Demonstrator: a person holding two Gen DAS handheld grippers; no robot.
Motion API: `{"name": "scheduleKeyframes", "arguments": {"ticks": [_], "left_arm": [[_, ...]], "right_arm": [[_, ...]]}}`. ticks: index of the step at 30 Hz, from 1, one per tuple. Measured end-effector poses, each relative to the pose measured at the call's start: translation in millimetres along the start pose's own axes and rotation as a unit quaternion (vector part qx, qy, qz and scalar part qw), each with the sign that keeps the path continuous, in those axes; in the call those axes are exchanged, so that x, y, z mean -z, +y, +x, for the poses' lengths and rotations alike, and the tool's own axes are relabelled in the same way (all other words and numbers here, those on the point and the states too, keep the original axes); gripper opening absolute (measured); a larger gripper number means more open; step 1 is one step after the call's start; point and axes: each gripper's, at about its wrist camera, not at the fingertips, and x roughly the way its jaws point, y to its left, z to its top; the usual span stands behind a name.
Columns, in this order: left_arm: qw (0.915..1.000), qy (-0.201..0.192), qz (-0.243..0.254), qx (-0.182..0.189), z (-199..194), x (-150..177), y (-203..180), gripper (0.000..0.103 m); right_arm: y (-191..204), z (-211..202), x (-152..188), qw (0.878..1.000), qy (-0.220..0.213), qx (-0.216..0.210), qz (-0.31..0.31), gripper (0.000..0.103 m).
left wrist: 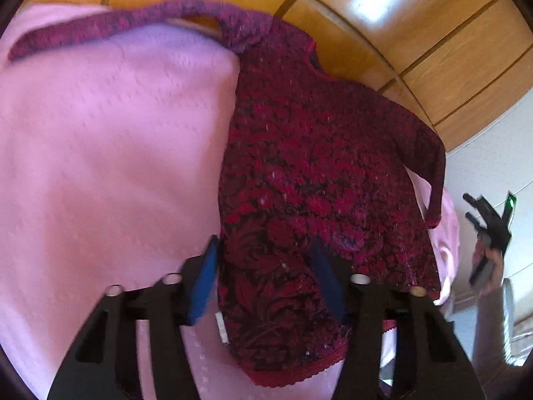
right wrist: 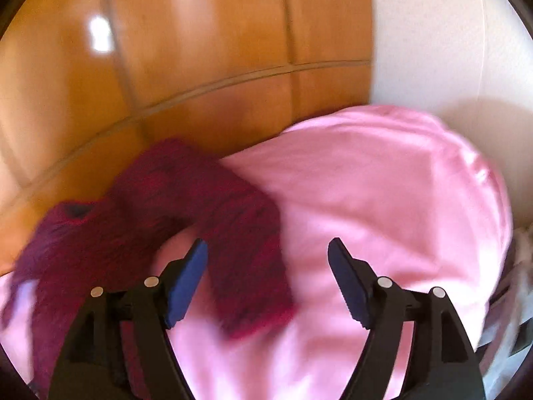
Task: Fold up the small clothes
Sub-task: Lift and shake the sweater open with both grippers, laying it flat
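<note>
We see a small dark red knitted sweater (left wrist: 316, 180) lying on a pink blanket (left wrist: 100, 153), with a wooden headboard (left wrist: 416, 33) behind both. In the left wrist view the sweater's body fills the middle, one sleeve stretched out thin across the top of the blanket toward the left, the other hanging down along the sweater's right edge. The left gripper (left wrist: 265, 250) sits over the lower part of the sweater: its jaws stand partly apart, with the hem end of the knit running down between the two blue pads. The right pad lies against the fabric and the left pad is just beside the sweater's left edge, yet we cannot tell whether they press on it or merely straddle it. At the far right of that view a person's hand (left wrist: 486, 260) holds the other tool, well apart from the sweater. In the right wrist view, which is blurred, the right gripper (right wrist: 268, 243) has its jaws wide apart and grips nothing. A sleeve of the sweater lies on the blanket below, passing between the jaws and nearer the left pad, its cuff end toward the camera. The rest of the sweater lies to the left of that gripper, against the headboard.
</note>
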Motion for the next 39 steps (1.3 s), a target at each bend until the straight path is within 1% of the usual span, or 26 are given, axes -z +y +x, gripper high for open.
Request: {"name": "scheduleKeyframes", "arguments": {"ticks": [1,2,3,4,5,6,7,9,10,11,12,13,15,18,21,24,27,28,29,30,31,32,34,36,38,39], "left_arm": [[1.0000,0.000,-0.004,0.000,2.7,1.2,0.9,0.048],[1.0000,-0.001,-0.005,0.002,2.3,4.3,2.3,0.047],[1.0000,-0.001,-0.007,0.004,2.4,4.9,3.0,0.044],[0.9999,-0.001,-0.011,0.006,3.9,4.5,3.4,0.041],[0.9999,0.000,-0.012,0.008,3.6,4.4,3.7,0.037],[0.9999,0.002,-0.012,0.009,4.1,4.2,3.7,0.028],[0.9999,0.003,-0.012,0.006,4.4,4.8,4.0,0.023],[1.0000,0.000,-0.008,0.002,3.0,5.4,4.1,0.018],[1.0000,-0.002,-0.007,-0.001,1.9,5.8,3.3,0.016],[1.0000,-0.007,-0.004,-0.003,-1.1,6.7,2.0,0.015],[0.9999,-0.014,-0.002,-0.003,-3.3,7.4,-0.3,0.014],[0.9998,-0.018,0.000,-0.003,-6.5,8.0,-1.8,0.013],[0.9995,-0.029,0.008,0.000,-18.1,10.2,-6.6,0.012],[0.9989,-0.044,0.016,0.011,-39.2,17.8,-13.0,0.011],[0.9982,-0.048,0.029,0.021,-63.6,38.3,-20.8,0.011],[0.9987,-0.035,0.027,0.023,-74.6,65.1,-22.3,0.011],[0.9996,-0.011,0.025,0.005,-69.3,91.9,-21.1,0.011],[0.9998,-0.002,0.022,-0.001,-65.7,97.9,-19.8,0.011],[0.9997,0.002,0.020,-0.017,-61.9,102.5,-18.1,0.011],[0.9997,0.006,0.016,-0.017,-60.1,102.5,-16.3,0.011],[0.9999,0.006,0.010,-0.008,-60.7,100.2,-13.7,0.014],[1.0000,-0.004,-0.007,-0.001,-65.0,95.0,-8.5,0.016],[0.9992,-0.027,-0.029,0.002,-73.6,85.5,1.9,0.016],[0.9964,-0.055,-0.062,-0.017,-81.8,67.9,17.6,0.016],[0.9903,-0.083,-0.104,-0.041,-89.8,49.0,39.9,0.016],[0.9866,-0.095,-0.123,-0.051,-92.1,39.9,51.1,0.016]], "right_arm": [[4.7,-9.2,12.4,0.998,0.033,-0.059,-0.004,0.073],[10.0,-11.9,26.0,0.993,0.061,-0.098,-0.009,0.071],[20.8,-13.4,47.6,0.986,0.097,-0.134,-0.019,0.065],[30.5,-12.4,65.1,0.980,0.125,-0.153,-0.032,0.057],[38.8,-9.9,80.4,0.973,0.152,-0.168,-0.041,0.053],[45.7,-6.8,93.1,0.967,0.174,-0.179,-0.045,0.048],[55.1,-2.6,110.3,0.960,0.200,-0.187,-0.053,0.048],[66.3,2.3,131.3,0.955,0.222,-0.181,-0.071,0.045],[71.6,4.9,139.2,0.955,0.232,-0.170,-0.079,0.037],[75.1,4.8,143.2,0.954,0.233,-0.167,-0.082,0.033],[79.2,1.5,143.5,0.955,0.226,-0.169,-0.087,0.023],[82.5,-2.4,141.4,0.957,0.219,-0.167,-0.095,0.020],[87.1,-11.6,135.2,0.958,0.204,-0.169,-0.111,0.017],[94.8,-37.2,120.1,0.958,0.164,-0.184,-0.147,0.015],[90.3,-67.7,117.4,0.953,0.143,-0.186,-0.193,0.014],[79.9,-72.6,129.4,0.949,0.154,-0.176,-0.213,0.014],[65.0,-57.1,161.0,0.944,0.197,-0.155,-0.214,0.014],[59.6,-51.8,171.6,0.943,0.209,-0.144,-0.216,0.014],[55.5,-48.4,179.1,0.942,0.216,-0.134,-0.218,0.014],[53.6,-46.2,183.1,0.943,0.220,-0.131,-0.214,0.018],[52.4,-45.5,181.7,0.945,0.218,-0.134,-0.202,0.028],[56.1,-41.9,178.9,0.947,0.214,-0.134,-0.199,0.031],[65.8,-50.1,168.4,0.953,0.178,-0.123,-0.211,0.055],[79.7,-63.3,161.4,0.957,0.145,-0.124,-0.219,0.062],[102.9,-63.1,155.1,0.955,0.128,-0.151,-0.221,0.071],[118.1,-61.2,155.1,0.953,0.121,-0.162,-0.226,0.073]]}}
